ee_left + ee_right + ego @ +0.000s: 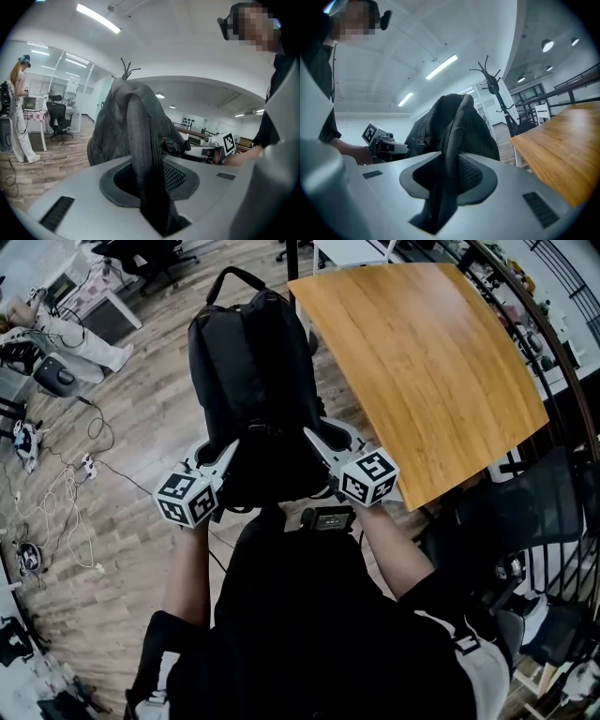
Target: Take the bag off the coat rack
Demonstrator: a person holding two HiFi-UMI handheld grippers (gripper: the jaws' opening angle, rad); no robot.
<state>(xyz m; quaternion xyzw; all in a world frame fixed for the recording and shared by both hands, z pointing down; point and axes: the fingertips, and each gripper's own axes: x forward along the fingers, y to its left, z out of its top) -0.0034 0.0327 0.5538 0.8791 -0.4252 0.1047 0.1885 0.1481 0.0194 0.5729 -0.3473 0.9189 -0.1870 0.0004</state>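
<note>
**Black backpack held by both straps, clear of the rack**

You have the black fabric backpack (248,381) in front of you, in the upper middle of the head view, above the wood-plank floor (122,427). Its long axis runs up the frame. The carry loop (234,276) points to the top edge, away from you, and the other end sits down by your grippers. The strap side faces the camera.

Your left gripper (228,451) comes in from the lower left. In the left gripper view, its jaws pinch a black mesh shoulder strap (140,154) that rises straight up between them.

Your right gripper (319,439) comes in from the lower right. It is clamped the same way on the other padded strap (452,140), which runs upward from the jaws to the bag's top.

The honey-coloured wooden worktop (422,362) fills the upper right of the head view, just beside the backpack. In the right gripper view, the black metal coat rack with curved hooks (496,91) stands to the right of the backpack and further off.
</note>
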